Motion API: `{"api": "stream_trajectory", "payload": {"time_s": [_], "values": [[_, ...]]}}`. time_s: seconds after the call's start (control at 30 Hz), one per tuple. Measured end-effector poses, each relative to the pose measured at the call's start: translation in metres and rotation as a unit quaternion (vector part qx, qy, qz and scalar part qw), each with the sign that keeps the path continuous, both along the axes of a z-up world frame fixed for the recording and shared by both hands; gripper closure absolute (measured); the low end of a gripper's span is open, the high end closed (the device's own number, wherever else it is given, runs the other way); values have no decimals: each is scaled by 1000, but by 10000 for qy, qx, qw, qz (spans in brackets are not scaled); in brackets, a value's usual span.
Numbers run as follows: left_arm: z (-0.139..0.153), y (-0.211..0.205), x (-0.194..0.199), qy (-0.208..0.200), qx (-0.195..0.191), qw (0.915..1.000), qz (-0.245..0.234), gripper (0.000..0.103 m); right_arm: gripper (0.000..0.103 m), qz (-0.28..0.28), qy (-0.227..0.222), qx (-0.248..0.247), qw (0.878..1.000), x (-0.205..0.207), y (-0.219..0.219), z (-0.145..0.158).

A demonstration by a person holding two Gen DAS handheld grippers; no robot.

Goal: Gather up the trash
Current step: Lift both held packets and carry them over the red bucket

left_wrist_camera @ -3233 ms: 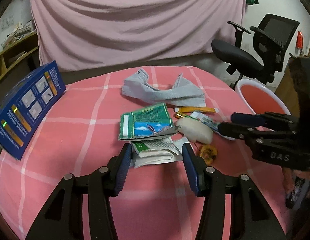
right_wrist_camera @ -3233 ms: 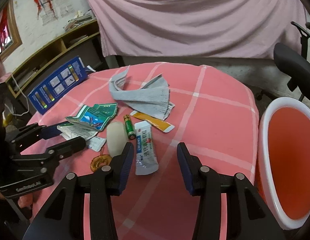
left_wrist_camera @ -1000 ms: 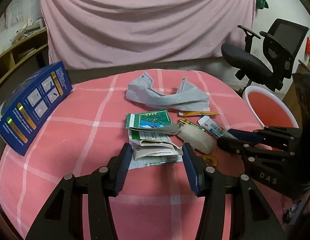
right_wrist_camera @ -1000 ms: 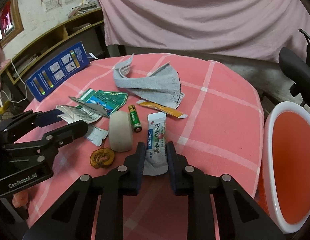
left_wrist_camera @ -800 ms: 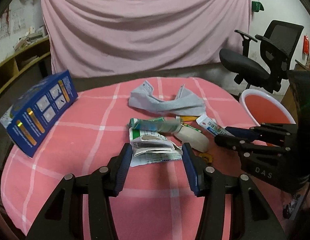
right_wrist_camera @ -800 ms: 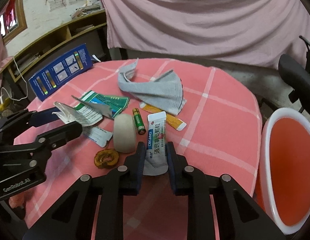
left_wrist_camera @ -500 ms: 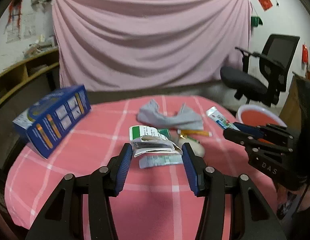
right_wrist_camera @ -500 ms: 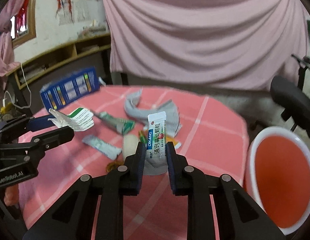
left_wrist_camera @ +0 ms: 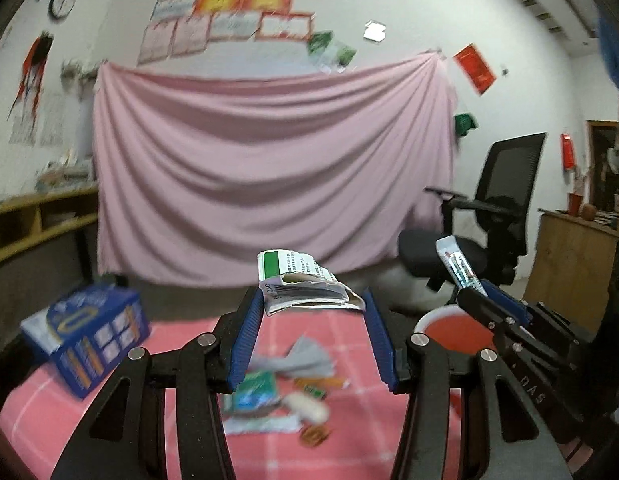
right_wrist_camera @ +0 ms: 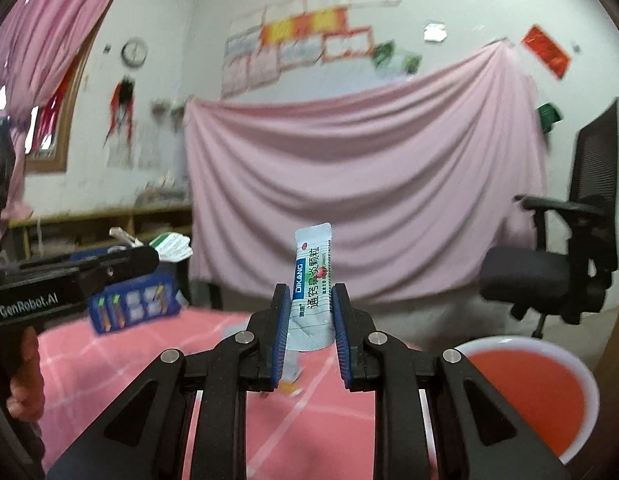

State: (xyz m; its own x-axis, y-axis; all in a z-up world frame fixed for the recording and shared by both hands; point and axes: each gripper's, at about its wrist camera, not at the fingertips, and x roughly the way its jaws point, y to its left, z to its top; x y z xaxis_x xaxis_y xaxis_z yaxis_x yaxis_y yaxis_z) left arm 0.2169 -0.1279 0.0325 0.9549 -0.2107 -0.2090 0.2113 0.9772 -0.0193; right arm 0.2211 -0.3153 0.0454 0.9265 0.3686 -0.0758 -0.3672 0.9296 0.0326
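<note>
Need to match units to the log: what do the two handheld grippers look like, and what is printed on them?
Both are matte black, with angular cut-out linkages, silver pivot bolts and ribbed blue pads on the fingers. The left gripper carries white "GenRobot.AI" lettering on its side; the right gripper shows "DAS". No cables or sleeves visible.

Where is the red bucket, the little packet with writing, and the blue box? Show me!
red bucket (right_wrist_camera: 525,392): right wrist view, on its red inside wall.
little packet (right_wrist_camera: 312,280): right wrist view, on its printed front, between the fingers.
blue box (left_wrist_camera: 91,346): left wrist view, on its front face.
</note>
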Motion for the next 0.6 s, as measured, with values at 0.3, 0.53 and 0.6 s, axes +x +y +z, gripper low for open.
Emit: {"api": "stream_trajectory", "payload": {"time_s": [0.3,0.53,0.6], "values": [[7,-73,17,-327,233,9959,-809,57,84,-915,-107,639,9937,1,-79,9],[-7,-130,44,72,218,9900,-1393,57,84,-1440,392,935,9844,10,-127,-3],[-12,-142,51,266,135,9882,-1502,57,84,-1517,565,940,9823,13,-136,-9]]}}
